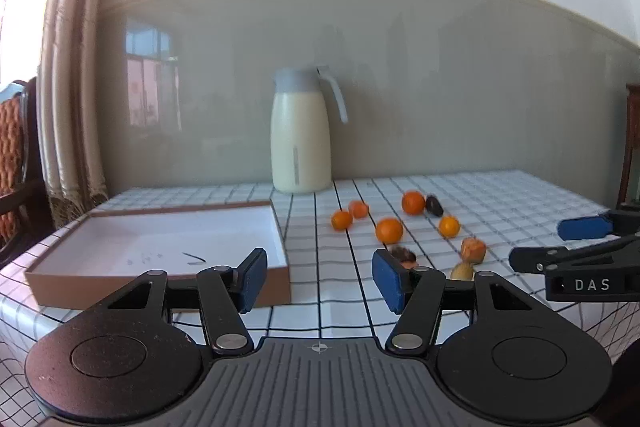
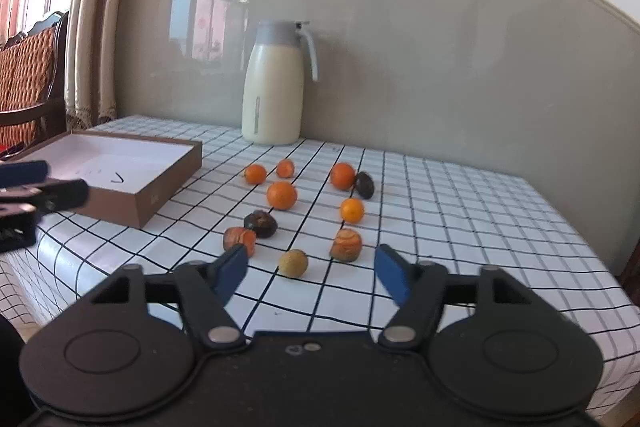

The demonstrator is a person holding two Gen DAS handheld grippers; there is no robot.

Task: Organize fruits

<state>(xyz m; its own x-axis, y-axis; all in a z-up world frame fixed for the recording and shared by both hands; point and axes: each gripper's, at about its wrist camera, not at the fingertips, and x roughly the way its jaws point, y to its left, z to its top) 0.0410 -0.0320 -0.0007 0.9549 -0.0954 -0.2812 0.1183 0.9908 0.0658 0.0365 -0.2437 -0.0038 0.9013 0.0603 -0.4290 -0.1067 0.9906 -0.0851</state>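
Observation:
Several small fruits lie loose on the checked tablecloth: oranges, two dark fruits, peeled-looking orange pieces and a small yellowish fruit. A shallow brown box with a white inside stands to the left, holding no fruit. My left gripper is open and empty above the table's near edge, between box and fruits. My right gripper is open and empty, just in front of the yellowish fruit; it also shows in the left wrist view.
A cream jug with a grey lid stands at the back by the wall. A curtain and a wooden chair are to the left. The table edge drops off at the right and the front.

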